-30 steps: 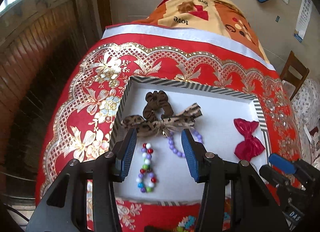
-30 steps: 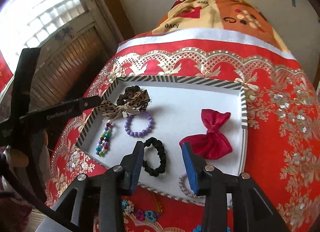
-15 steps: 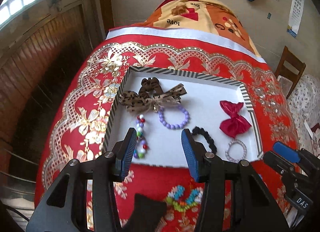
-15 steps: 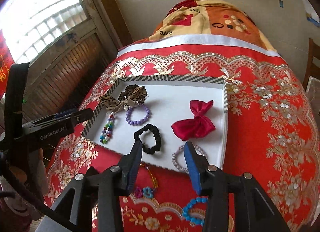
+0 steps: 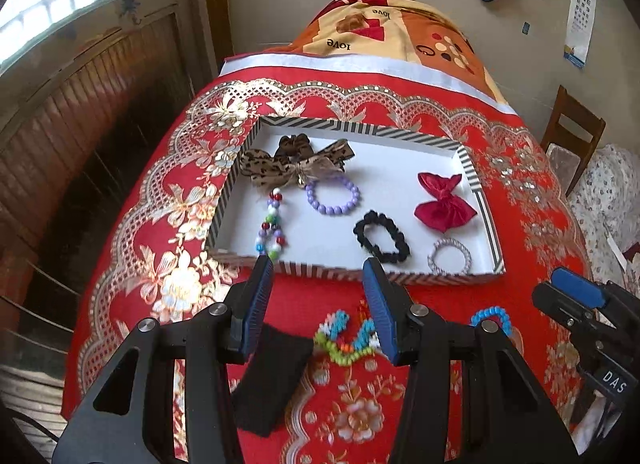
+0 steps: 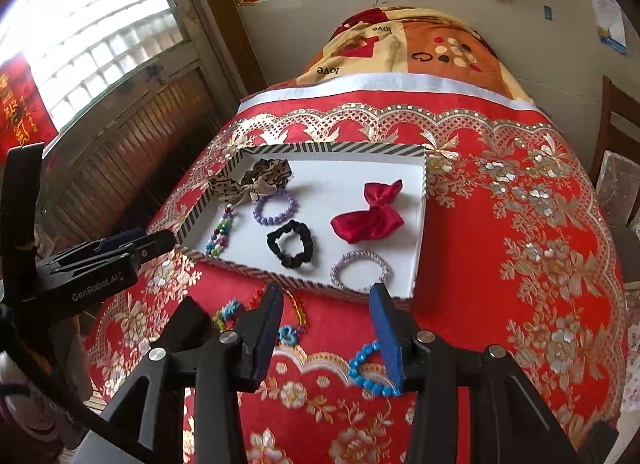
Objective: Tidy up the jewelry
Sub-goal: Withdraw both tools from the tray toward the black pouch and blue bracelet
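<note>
A striped-rim tray (image 5: pixel 360 128) (image 6: pixel 332 147) lies on the red cloth. It holds a leopard bow (image 5: pixel 296 167), a purple bead bracelet (image 5: pixel 334 197), a multicolour bead bracelet (image 5: pixel 272 232), a black scrunchie (image 5: pixel 382 238), a red bow (image 5: pixel 444 201) and a pale coil tie (image 5: pixel 450 256). My left gripper (image 5: pixel 318 268) hangs open and empty over the tray's near rim. My right gripper (image 6: pixel 327 294) is open and empty too, just in front of that rim. On the cloth below lie a green-blue bead piece (image 5: pixel 344 344) and a blue bead bracelet (image 6: pixel 366 372).
A black cloth piece (image 5: pixel 272 376) lies on the cloth under my left fingers. A red-orange bead strand (image 6: pixel 298 308) sits near the tray's front. A patterned blanket (image 5: pixel 384 35) is heaped beyond the tray. A wooden chair (image 5: pixel 576 131) stands at the right, shutters at the left.
Both grippers have drawn back from above the tray toward the near side. The loose beads and the black cloth in front of the tray have come into view.
</note>
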Demonstrator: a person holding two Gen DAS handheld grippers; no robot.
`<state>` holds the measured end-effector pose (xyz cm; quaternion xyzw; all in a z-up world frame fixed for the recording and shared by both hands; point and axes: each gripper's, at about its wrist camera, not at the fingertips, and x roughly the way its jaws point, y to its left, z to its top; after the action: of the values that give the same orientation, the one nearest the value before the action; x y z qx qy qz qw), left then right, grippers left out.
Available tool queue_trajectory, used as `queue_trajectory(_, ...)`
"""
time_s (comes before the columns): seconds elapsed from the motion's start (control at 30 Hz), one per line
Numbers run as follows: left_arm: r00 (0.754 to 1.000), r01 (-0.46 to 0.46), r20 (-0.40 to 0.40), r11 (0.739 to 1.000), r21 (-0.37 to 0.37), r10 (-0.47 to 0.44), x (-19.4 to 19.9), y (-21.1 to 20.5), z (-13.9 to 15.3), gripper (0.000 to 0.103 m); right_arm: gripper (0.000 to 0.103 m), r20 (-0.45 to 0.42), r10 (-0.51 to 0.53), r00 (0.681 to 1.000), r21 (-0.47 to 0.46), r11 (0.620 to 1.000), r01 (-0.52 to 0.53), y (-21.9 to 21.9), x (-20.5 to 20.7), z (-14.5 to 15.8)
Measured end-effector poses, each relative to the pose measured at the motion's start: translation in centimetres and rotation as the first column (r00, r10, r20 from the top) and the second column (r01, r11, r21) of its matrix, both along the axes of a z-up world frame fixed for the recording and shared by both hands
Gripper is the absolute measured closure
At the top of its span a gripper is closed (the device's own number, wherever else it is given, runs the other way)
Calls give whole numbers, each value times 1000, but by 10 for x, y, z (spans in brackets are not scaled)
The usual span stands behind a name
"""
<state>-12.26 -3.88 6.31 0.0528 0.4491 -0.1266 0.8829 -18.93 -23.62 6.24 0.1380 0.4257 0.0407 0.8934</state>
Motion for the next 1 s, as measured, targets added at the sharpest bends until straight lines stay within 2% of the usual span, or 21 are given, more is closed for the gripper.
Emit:
queue_trajectory(0.27,1000,-11,-1,1000,6,11,-25,2,-3,57,59,-8,10,1000,-8,1000,-11,0,-24,-3)
queue_trajectory(0.4,1000,-14,-7,1000,6,14,-34,3,-5,57,51,-7,12,1000,-7,1000,-12,0,-31,-4)
queue_trajectory(1.0,998,-43,-38,999,12,43,-46,11,-16,57,50,-40,39,998,-11,999,-40,6,-47,-18)
